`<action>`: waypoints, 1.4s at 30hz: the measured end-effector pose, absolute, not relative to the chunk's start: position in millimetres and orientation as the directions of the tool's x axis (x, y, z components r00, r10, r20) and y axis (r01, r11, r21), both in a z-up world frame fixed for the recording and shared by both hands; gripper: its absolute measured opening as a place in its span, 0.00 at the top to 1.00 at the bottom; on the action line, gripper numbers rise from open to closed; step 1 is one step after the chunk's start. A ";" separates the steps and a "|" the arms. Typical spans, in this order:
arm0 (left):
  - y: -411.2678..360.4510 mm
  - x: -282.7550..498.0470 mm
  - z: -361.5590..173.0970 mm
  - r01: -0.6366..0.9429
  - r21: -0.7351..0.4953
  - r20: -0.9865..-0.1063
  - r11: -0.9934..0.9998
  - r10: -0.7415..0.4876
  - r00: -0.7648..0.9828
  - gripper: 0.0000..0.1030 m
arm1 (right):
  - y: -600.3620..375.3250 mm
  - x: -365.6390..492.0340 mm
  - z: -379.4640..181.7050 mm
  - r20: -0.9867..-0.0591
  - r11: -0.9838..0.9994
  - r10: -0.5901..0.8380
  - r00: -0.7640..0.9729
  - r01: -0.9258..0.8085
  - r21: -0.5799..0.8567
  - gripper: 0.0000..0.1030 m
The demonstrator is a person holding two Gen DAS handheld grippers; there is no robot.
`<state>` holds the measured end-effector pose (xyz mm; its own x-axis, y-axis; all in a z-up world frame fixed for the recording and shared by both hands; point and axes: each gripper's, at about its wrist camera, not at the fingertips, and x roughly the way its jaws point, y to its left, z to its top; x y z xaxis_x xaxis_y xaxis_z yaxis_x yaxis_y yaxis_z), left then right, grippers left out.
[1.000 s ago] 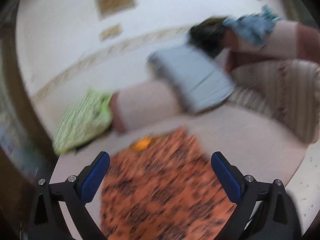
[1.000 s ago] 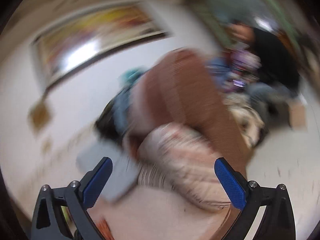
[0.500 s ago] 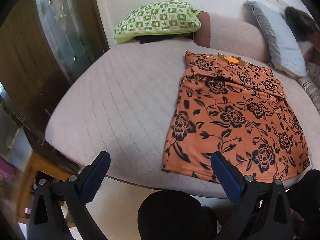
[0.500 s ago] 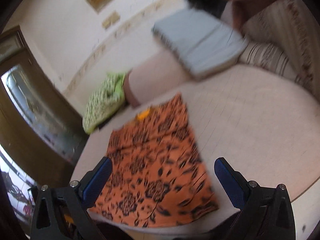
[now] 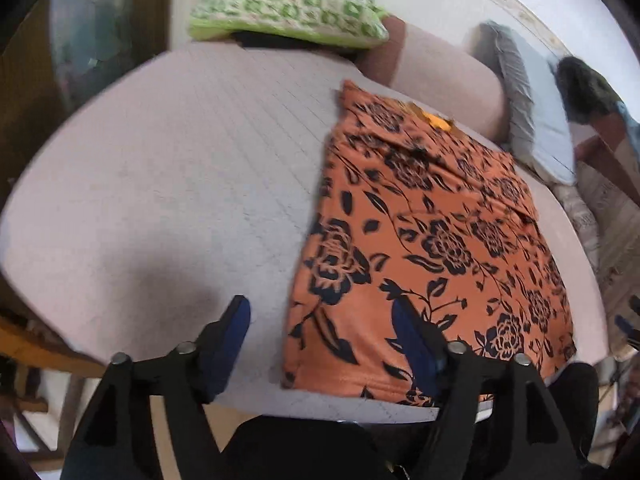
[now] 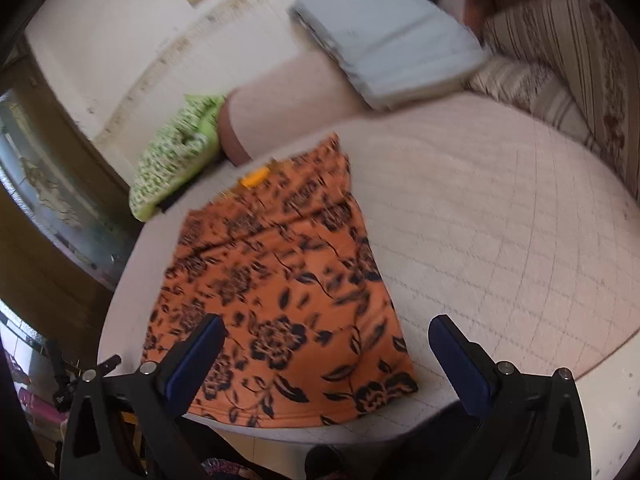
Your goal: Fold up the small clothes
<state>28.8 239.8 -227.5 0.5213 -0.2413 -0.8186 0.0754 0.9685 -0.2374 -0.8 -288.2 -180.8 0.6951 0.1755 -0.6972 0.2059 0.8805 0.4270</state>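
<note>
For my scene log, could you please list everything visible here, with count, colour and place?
Garment: one, orange with black flowers, flat on the bed's near half.
Bed cover: one, pale pink, quilted, beneath the garment.
Patterned pillow: one, green and white, far end of bed.
Grey pillow: one, pale grey, by the bolster.
Bolster: one, pink, behind the garment.
Striped cushion: one, beige and brown, far right.
Left tool: one, black with blue pads, open, over the garment's near left corner.
Right tool: one, same colours, open, over the near right corner.

Motion blur smears the orange floral garment [image 6: 276, 280], and the striped cushion [image 6: 568, 64] runs off the frame edge.
</note>
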 end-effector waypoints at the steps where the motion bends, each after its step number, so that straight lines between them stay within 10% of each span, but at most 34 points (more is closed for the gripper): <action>1: 238.9 33.1 -233.2 0.071 -0.230 -0.829 0.971 -0.234 0.508 0.28 | -290.8 2.2 -188.1 -0.710 0.873 0.183 0.680 0.220 0.436 0.00; 5: 235.6 40.0 -259.7 0.055 -0.283 -0.862 0.957 -0.280 0.422 0.34 | -301.0 5.0 -210.8 -0.730 0.835 0.208 0.651 0.271 0.480 0.00; 11: 228.5 27.9 -266.6 0.068 -0.235 -0.876 0.970 -0.242 0.419 0.85 | -310.2 2.4 -215.4 -0.731 0.841 0.187 0.657 0.278 0.464 0.00; 16: 225.8 26.3 -259.0 0.090 -0.257 -0.865 0.962 -0.271 0.422 0.84 | -316.1 8.5 -223.1 -0.735 0.839 0.186 0.653 0.284 0.464 0.01; 19: 224.9 34.4 -265.7 0.050 -0.263 -0.884 0.964 -0.261 0.387 0.30 | -321.4 12.8 -234.4 -0.745 0.833 0.194 0.638 0.295 0.469 0.01; 21: 226.1 36.5 -268.8 0.025 -0.268 -0.878 0.963 -0.255 0.406 0.28 | -327.8 15.8 -243.6 -0.752 0.823 0.203 0.627 0.306 0.478 0.01; 24: 222.8 37.9 -268.8 0.036 -0.257 -0.872 0.966 -0.248 0.422 0.38 | -338.6 20.6 -255.3 -0.756 0.807 0.219 0.617 0.321 0.495 0.03; 26: 218.1 40.1 -269.9 0.046 -0.235 -0.879 0.971 -0.232 0.417 0.69 | -345.5 24.6 -265.4 -0.747 0.774 0.266 0.609 0.326 0.542 0.07; 29: 214.3 41.8 -269.2 0.064 -0.230 -0.881 0.971 -0.235 0.411 0.89 | -345.6 34.3 -282.5 -0.740 0.733 0.344 0.577 0.327 0.596 0.16; 42: 218.2 44.9 -271.5 0.051 -0.299 -0.865 0.953 -0.293 0.406 0.88 | -281.9 46.1 -286.6 -0.830 0.889 0.327 0.451 0.152 0.433 0.63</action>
